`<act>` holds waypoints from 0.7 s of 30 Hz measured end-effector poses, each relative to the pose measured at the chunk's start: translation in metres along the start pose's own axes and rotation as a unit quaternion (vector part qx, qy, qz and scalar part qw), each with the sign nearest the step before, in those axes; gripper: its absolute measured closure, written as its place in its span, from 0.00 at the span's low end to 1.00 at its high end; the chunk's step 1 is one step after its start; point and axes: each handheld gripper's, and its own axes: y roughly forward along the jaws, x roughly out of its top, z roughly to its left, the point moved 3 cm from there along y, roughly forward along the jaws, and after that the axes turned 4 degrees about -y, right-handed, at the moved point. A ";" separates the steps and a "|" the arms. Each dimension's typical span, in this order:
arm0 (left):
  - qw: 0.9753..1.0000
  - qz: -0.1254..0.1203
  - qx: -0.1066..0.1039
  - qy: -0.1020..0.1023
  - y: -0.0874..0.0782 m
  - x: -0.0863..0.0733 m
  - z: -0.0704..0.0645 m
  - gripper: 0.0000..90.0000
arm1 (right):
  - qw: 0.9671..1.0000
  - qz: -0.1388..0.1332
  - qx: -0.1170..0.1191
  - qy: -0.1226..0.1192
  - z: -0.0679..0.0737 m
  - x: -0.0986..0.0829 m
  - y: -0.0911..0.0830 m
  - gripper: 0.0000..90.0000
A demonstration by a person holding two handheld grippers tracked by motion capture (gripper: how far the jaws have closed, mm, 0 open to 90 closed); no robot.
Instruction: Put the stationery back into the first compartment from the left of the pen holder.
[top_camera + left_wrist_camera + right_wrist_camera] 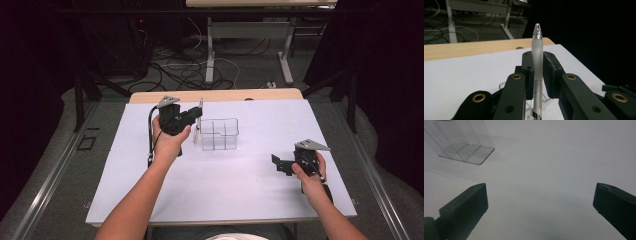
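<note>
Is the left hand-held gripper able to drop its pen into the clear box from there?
Probably yes. The left hand-held gripper holds the pen upright right beside the clear box, whose top is open. Nothing lies between them, and the right hand-held gripper sits well away.

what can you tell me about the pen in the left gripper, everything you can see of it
The pen is slim, with a frosted translucent barrel, a shiny silver cone at its tip and a red point showing there. Lower down, a coiled spring shows through a clear section above a chrome band. It stands about upright, tip up, clamped between the jaws of the left gripper, which touch its two sides. In the high view it is held above the white table sheet, beside the clear plastic organiser.
</note>
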 end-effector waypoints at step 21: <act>0.997 -0.068 0.048 0.004 0.031 0.027 0.006 0.89 | 1.000 0.007 -0.003 0.000 -0.002 -0.003 0.001 0.00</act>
